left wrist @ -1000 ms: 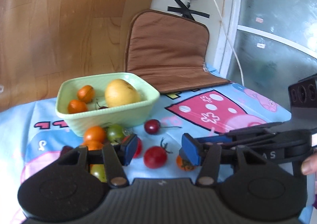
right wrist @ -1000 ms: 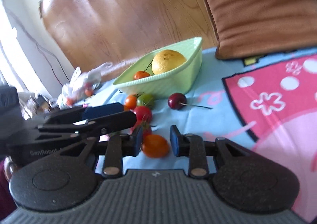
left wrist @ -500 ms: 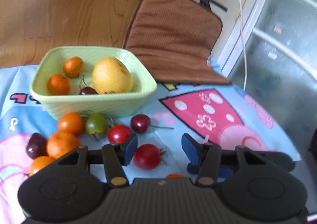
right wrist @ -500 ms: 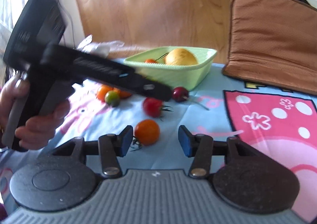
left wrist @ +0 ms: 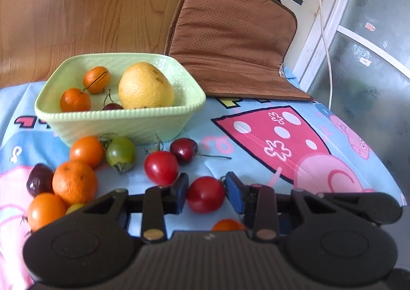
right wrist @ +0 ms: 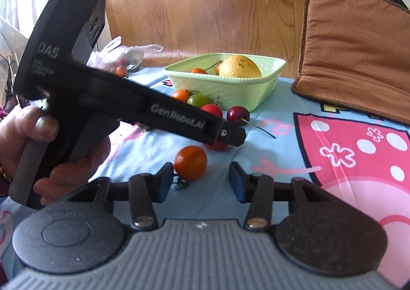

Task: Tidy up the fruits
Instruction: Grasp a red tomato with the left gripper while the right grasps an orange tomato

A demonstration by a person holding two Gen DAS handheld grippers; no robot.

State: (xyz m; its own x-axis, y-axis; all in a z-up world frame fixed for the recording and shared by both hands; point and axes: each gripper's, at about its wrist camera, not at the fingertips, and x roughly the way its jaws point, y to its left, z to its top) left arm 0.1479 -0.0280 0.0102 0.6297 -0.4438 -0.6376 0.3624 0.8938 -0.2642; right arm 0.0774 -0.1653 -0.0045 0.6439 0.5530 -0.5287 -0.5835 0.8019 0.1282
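**Red tomato clamped in the left gripper, orange tomato loose at the right**

The red tomato [left wrist: 205, 194] sits on the cartoon-print cloth [left wrist: 302, 144] between the blue pads of the left gripper [left wrist: 206, 194], which are closed against its two sides. In the right wrist view only a sliver of this tomato shows under the left gripper's black tip.

Just ahead and to the left of the left gripper lies a second red tomato [left wrist: 161, 167], with a dark cherry [left wrist: 183, 150] beside it. Further left of the tool are a green tomato [left wrist: 120, 153], an orange tomato [left wrist: 86, 151], a mandarin [left wrist: 74, 181] and a dark plum-coloured fruit [left wrist: 38, 182]. Beyond these stands the pale green bowl [left wrist: 123, 123], holding a large yellow citrus fruit [left wrist: 146, 85], two small orange fruits and a cherry.

The right gripper [right wrist: 198, 182] has its jaws closing, though a clear gap remains. An orange-red tomato [right wrist: 190, 162] rests on the cloth just ahead of its left pad, touching or nearly touching that pad and well clear of the right one; nothing is gripped. The person's left hand [right wrist: 30, 141] holds the left gripper's handle off to the right gripper's left. A brown seat cushion [right wrist: 358, 54] stands ahead of it to the right.
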